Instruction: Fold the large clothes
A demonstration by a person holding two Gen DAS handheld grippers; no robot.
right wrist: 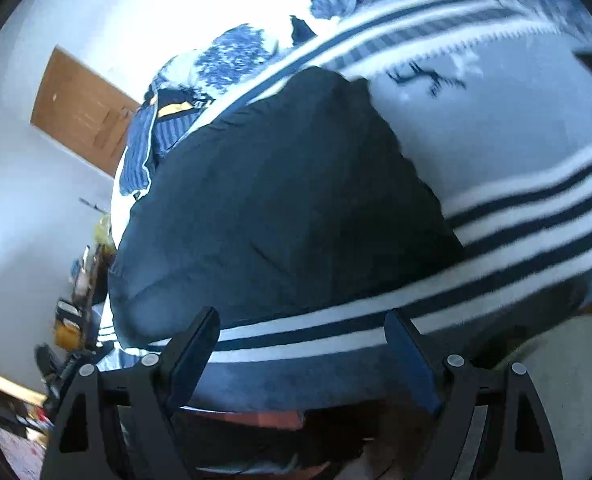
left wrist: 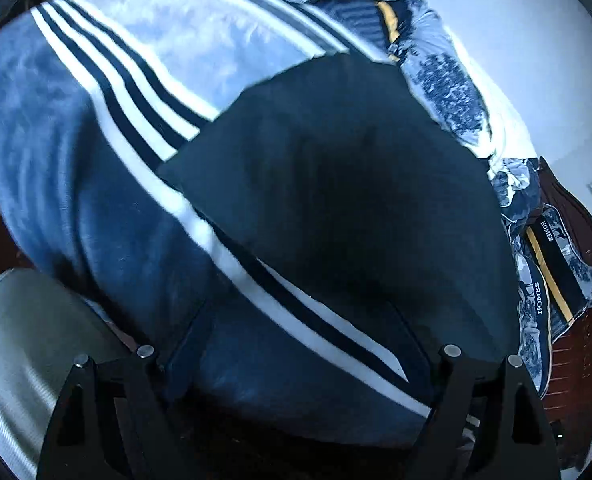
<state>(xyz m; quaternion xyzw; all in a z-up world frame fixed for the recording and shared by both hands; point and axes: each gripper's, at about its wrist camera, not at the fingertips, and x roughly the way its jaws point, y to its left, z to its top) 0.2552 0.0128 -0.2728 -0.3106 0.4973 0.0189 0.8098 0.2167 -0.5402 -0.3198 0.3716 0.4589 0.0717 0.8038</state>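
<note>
A dark, flat-lying garment [left wrist: 336, 200] rests on a blue blanket [left wrist: 96, 208] with white and navy stripes that covers the bed. In the left wrist view my left gripper [left wrist: 304, 344] hovers over the blanket just short of the garment's near edge, its jaws wide apart with only bedding beneath. The right wrist view shows the same garment [right wrist: 280, 200] from the other side, its near edge rounded and smooth. Here my right gripper [right wrist: 302, 340] is open too, above the striped band of the blanket [right wrist: 496, 128], and touches no cloth.
Patterned pillows [left wrist: 552, 276] printed with "HOMES" lie against a wooden headboard [left wrist: 584, 344] at the right. A rumpled quilt [left wrist: 444, 76] borders the blanket. A wooden door [right wrist: 80, 112] and a cluttered bedside stand [right wrist: 76, 312] are at the left. A pale rounded shape [left wrist: 20, 352] sits close by.
</note>
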